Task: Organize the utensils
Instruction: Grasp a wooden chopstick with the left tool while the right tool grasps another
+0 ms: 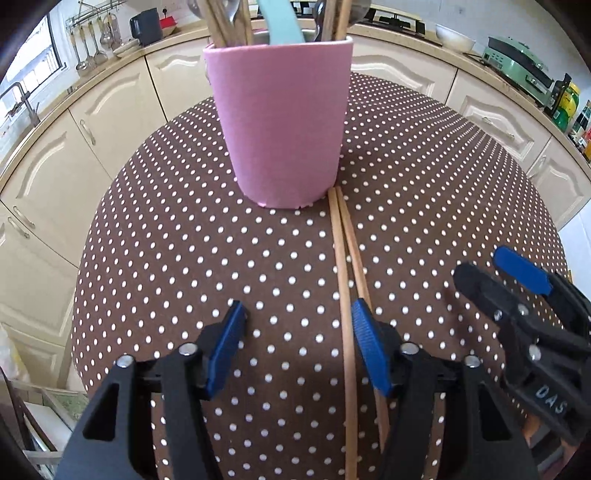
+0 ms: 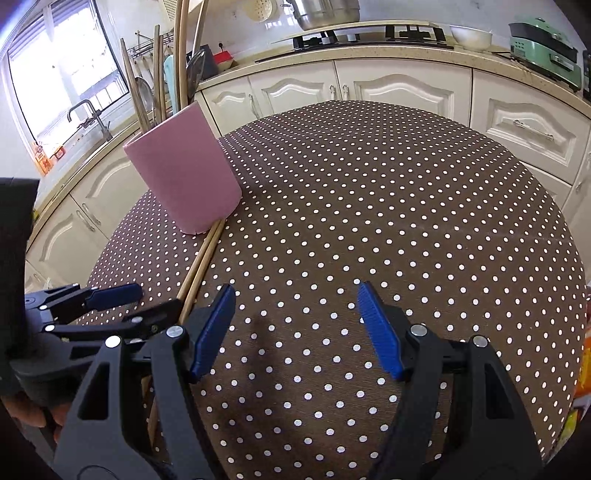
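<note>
A pink cup (image 1: 284, 129) (image 2: 184, 177) stands on the brown dotted tablecloth (image 1: 177, 258) (image 2: 388, 192). It holds several wooden sticks, a teal handle (image 1: 284, 26) and metal spoons. Two wooden chopsticks (image 1: 345, 277) (image 2: 201, 266) lie side by side on the cloth, their far ends touching the cup's base. My left gripper (image 1: 298, 314) (image 2: 147, 306) hovers over them, open; one stick runs between the jaws close to the right finger, the other passes under that finger. My right gripper (image 2: 296, 295) (image 1: 487, 271) is open just to the right, with only bare cloth between its fingers.
Cream cabinets (image 2: 406, 88) ring the round table beyond its edge. On the counter sit a gas hob (image 2: 369, 37), a white bowl (image 2: 471, 37) and a green appliance (image 2: 543, 51). A sink tap (image 2: 88, 114) stands by the window at left.
</note>
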`<act>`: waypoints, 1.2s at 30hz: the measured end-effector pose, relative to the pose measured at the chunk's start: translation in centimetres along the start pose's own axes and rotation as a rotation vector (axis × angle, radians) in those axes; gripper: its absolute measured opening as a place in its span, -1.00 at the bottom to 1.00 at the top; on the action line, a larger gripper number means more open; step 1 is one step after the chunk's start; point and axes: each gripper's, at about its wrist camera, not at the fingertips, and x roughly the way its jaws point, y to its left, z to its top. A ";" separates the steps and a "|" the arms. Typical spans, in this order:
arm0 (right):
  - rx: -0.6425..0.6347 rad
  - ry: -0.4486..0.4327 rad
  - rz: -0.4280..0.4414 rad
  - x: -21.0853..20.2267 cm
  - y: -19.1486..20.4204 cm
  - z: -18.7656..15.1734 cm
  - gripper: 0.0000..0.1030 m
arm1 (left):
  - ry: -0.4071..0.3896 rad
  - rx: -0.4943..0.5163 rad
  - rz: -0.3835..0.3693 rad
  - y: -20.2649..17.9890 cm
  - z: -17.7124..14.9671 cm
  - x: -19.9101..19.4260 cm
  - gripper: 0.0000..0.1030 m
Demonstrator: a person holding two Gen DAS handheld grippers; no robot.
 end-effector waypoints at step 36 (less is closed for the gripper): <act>-0.273 0.351 -0.051 5.7 11.0 2.3 -0.28 | 0.012 -0.262 -0.161 9.2 -4.0 -1.9 -0.89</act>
